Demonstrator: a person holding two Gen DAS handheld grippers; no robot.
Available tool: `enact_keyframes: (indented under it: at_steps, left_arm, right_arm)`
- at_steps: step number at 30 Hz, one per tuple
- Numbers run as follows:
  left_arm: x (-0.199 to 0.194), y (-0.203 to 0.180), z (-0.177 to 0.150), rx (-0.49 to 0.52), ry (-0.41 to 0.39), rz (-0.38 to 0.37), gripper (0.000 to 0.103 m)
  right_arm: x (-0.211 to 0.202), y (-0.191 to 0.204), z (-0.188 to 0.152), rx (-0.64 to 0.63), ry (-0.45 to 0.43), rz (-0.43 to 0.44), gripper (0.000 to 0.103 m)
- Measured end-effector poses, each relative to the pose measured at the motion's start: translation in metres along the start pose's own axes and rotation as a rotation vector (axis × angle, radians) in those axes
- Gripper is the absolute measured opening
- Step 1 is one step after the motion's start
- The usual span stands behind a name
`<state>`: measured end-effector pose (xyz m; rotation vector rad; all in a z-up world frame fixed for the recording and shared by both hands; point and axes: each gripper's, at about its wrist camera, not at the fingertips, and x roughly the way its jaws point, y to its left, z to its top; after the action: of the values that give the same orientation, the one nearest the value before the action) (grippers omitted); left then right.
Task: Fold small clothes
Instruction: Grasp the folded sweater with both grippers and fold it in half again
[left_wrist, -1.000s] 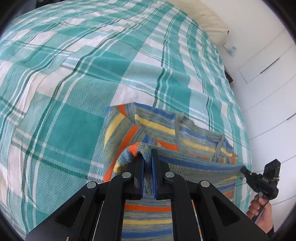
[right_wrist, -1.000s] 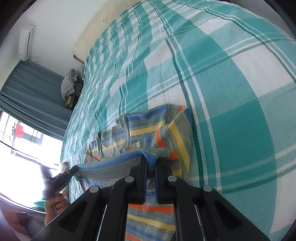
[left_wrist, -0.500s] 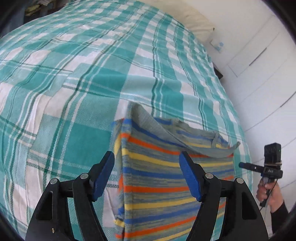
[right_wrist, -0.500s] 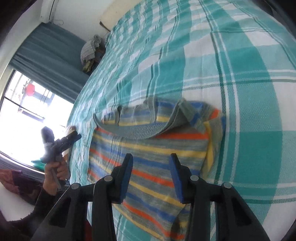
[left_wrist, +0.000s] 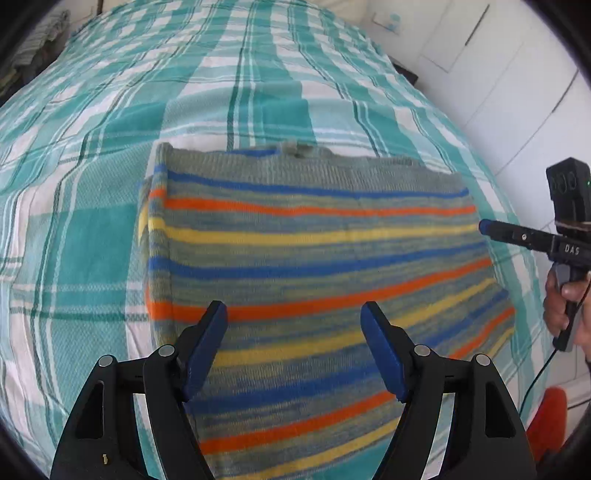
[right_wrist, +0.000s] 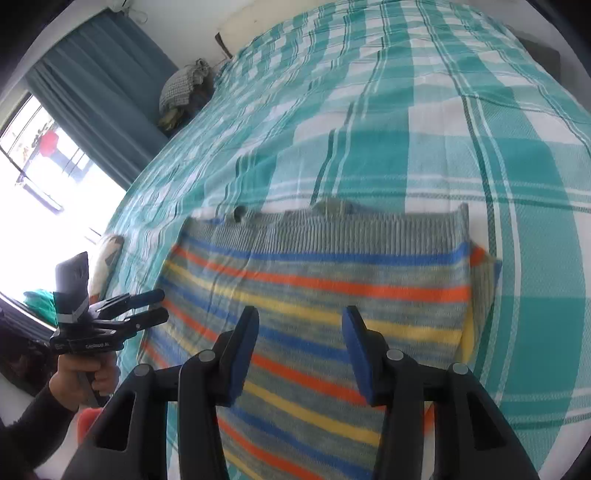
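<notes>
The striped knit sweater (left_wrist: 314, 258) lies folded flat on the teal plaid bedspread (left_wrist: 92, 240), its grey ribbed hem along the far edge, ahead of both grippers. The left gripper (left_wrist: 293, 314) hangs above the near part of the sweater, its jaws wide apart and opening; the blue pads touch no cloth and hold nothing. The right gripper (right_wrist: 299, 314) hovers over the same garment at about half spread, its jaws also opening, with only the stripes showing below the gap and nothing pinched. Each gripper appears at the edge of the other's view, held in a hand (right_wrist: 79, 376) beside the bed. Beyond the left gripper, off to its far side, teal curtains (right_wrist: 99, 85) hang by a bright window.
</notes>
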<state>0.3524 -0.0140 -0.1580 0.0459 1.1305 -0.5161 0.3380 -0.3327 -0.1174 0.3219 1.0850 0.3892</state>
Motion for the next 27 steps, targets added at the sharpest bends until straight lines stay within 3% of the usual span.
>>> enact_keyframes:
  at_steps: [2,3,6,8,12,15,18,23,24,25,27]
  left_arm:
    - [0.001,-0.008,-0.042,0.069,0.046,0.087,0.077]
    - [-0.008,-0.012,-0.061,0.102,0.028,0.110,0.077]
    - [-0.039,-0.029,-0.094,0.153,-0.004,0.147,0.078]
    - [-0.054,-0.053,-0.100,0.186,-0.048,0.110,0.078]
    - [-0.047,-0.130,-0.088,0.328,-0.114,-0.022,0.081]
    - [-0.012,-0.191,-0.074,0.405,-0.135,-0.058,0.081]
    - [0.026,-0.240,-0.063,0.397,-0.112,-0.130,0.081]
    - [0.062,-0.282,-0.048,0.453,-0.169,-0.029,0.083]
    - [0.063,-0.280,-0.045,0.433,-0.175,-0.045,0.075]
    - [0.062,-0.278,-0.042,0.411,-0.180,-0.059,0.052]
    - [0.062,-0.270,-0.035,0.364,-0.180,-0.069,0.015]
  right_arm:
    - [0.006,-0.001,-0.051,-0.035,0.118,-0.053,0.053]
    - [0.007,-0.007,-0.077,-0.045,0.177,-0.111,0.051]
    - [-0.026,-0.015,-0.135,-0.061,0.141,-0.157,0.048]
    - [-0.046,-0.024,-0.148,-0.016,0.103,-0.146,0.048]
    - [-0.076,-0.056,-0.120,0.100,-0.048,-0.076,0.053]
    - [-0.073,-0.090,-0.078,0.219,-0.114,0.014,0.058]
    - [-0.052,-0.113,-0.039,0.289,-0.080,0.075,0.060]
    - [-0.008,-0.129,0.004,0.300,0.017,0.092,0.060]
    - [-0.002,-0.131,0.008,0.306,0.010,0.090,0.060]
    - [0.003,-0.133,0.012,0.320,-0.003,0.100,0.059]
    - [0.010,-0.135,0.019,0.349,-0.032,0.116,0.042]
